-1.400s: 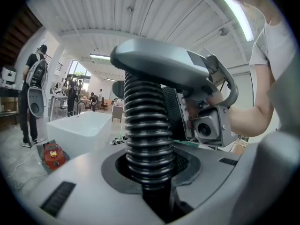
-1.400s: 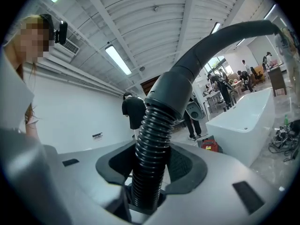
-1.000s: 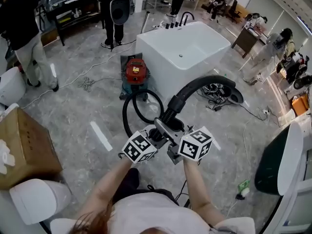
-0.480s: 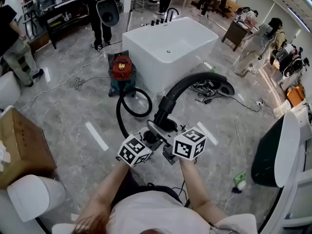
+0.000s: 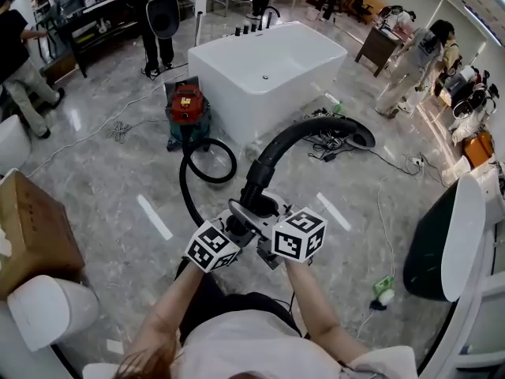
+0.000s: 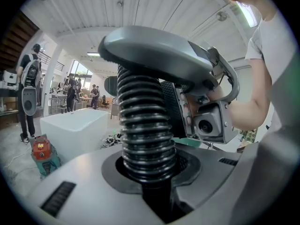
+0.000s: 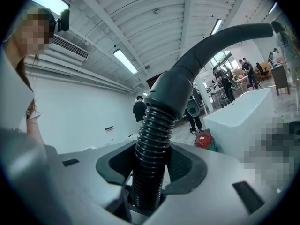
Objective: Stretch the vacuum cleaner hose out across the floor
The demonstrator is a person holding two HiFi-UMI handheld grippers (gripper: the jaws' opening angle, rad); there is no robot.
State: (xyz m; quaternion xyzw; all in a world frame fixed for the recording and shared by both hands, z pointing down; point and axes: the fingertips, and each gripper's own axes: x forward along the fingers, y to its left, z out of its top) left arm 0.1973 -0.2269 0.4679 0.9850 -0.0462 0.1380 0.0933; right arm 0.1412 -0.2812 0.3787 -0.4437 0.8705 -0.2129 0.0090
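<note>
**Both grippers clamped on the vacuum hose, held up off the floor**

In the head view, the left gripper (image 5: 235, 229) and the right gripper (image 5: 264, 214) sat side by side in front of the person, both closed on the black ribbed hose (image 5: 254, 186). The left gripper view showed its gripper (image 6: 151, 168) with the jaws pressed against the ribbed hose (image 6: 144, 125) where it rose between them, and the right gripper just beyond it on the same stretch. The right gripper view showed its gripper (image 7: 149, 175) pinching the hose (image 7: 151, 158) a little below the smooth cuff (image 7: 171, 95).

The hose ran from the red vacuum cleaner (image 5: 187, 107), which stood on the marble floor (image 5: 118, 188) just beside the white bathtub (image 5: 229, 93). It curled into a loop on the floor near the cleaner, then climbed to the two grippers. Past them a curved tube (image 5: 304, 133) arched up and over to the right, coming down to the floor head (image 5: 361, 139) near a tangle of cables (image 5: 331, 144) by the bathtub's corner. Several people stood well apart at the room's edges
</note>
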